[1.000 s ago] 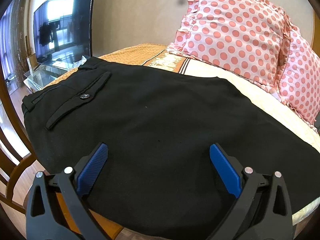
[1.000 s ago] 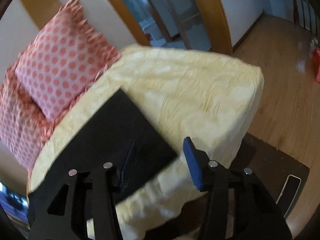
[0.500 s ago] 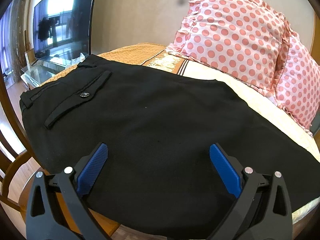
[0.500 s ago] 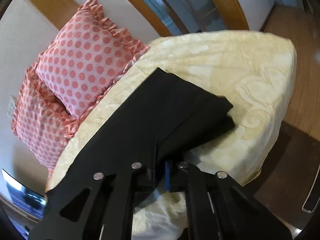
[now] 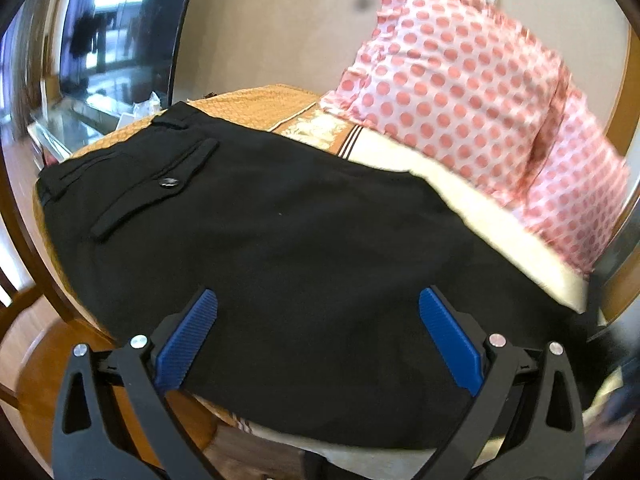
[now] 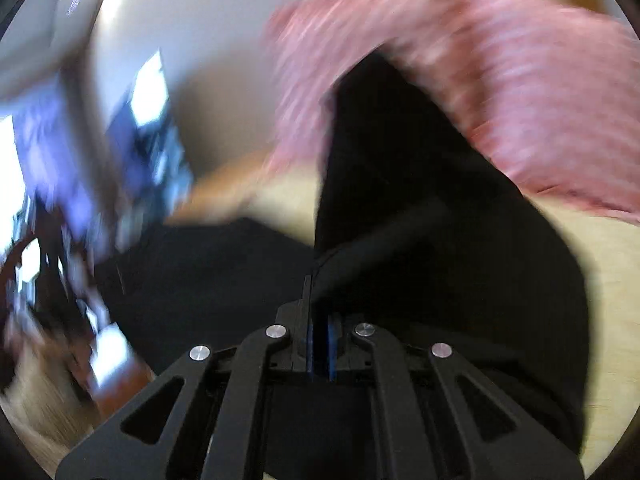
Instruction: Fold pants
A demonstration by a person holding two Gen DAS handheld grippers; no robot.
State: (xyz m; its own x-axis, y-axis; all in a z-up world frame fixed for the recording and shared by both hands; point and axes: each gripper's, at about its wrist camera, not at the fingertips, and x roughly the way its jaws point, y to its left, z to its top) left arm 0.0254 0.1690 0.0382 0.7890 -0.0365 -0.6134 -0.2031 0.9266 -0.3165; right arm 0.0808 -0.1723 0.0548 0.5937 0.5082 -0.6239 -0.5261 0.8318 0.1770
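Observation:
Black pants (image 5: 288, 248) lie flat on the bed, waistband and buttoned back pocket (image 5: 168, 182) at the far left. My left gripper (image 5: 318, 340) is open, its blue pads just above the near edge of the pants, holding nothing. My right gripper (image 6: 319, 344) is shut on the leg end of the pants (image 6: 400, 208) and holds it lifted; the cloth rises and drapes in front of the camera. The right wrist view is heavily blurred by motion.
Two pink polka-dot pillows (image 5: 460, 92) lean on the wall behind the bed, also blurred in the right wrist view (image 6: 500, 80). A TV (image 5: 120, 28) and glass stand are at far left. The cream and orange bedcover (image 5: 256, 104) ends at a wooden frame edge near me.
My right gripper has lifted the pant leg end it closed on and swung it left toward the waistband side. My left gripper has stayed open and drifted slightly.

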